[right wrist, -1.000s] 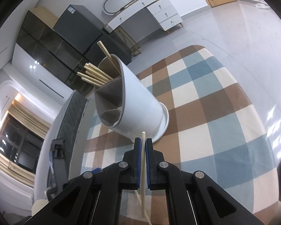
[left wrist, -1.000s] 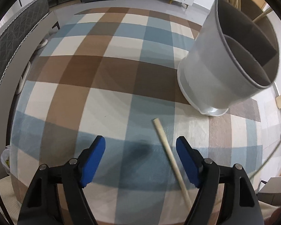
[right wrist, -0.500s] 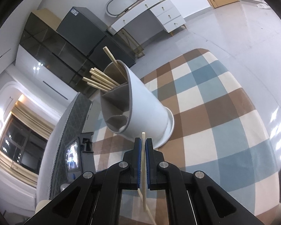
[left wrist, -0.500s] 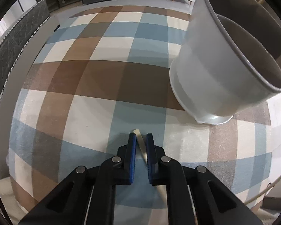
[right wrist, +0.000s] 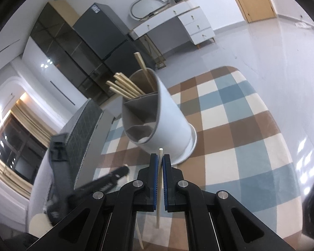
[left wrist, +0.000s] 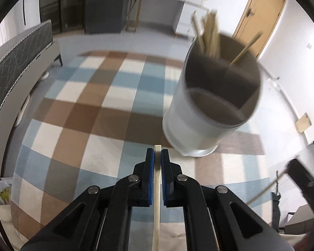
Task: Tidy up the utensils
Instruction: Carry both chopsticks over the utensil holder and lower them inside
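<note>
Left wrist view: left gripper (left wrist: 157, 154) is clamped on a pale wooden chopstick (left wrist: 157, 190) – tip sticks out just past the blue pads (left wrist: 150, 167), shaft runs back between the black arms. White cylindrical utensil holder (left wrist: 201, 125) with grey divided compartments sits ahead and to the right on the checked blue-brown-cream rug (left wrist: 90, 113), several chopsticks standing in its far compartments.

Right wrist view: right gripper (right wrist: 160, 159) is pinched on a second wooden chopstick (right wrist: 159, 188), tip poking forward. Holder (right wrist: 169, 123) is directly ahead, just beyond the tip, not touching. Left gripper (right wrist: 106, 182) shows at the lower left, blurred.
</note>
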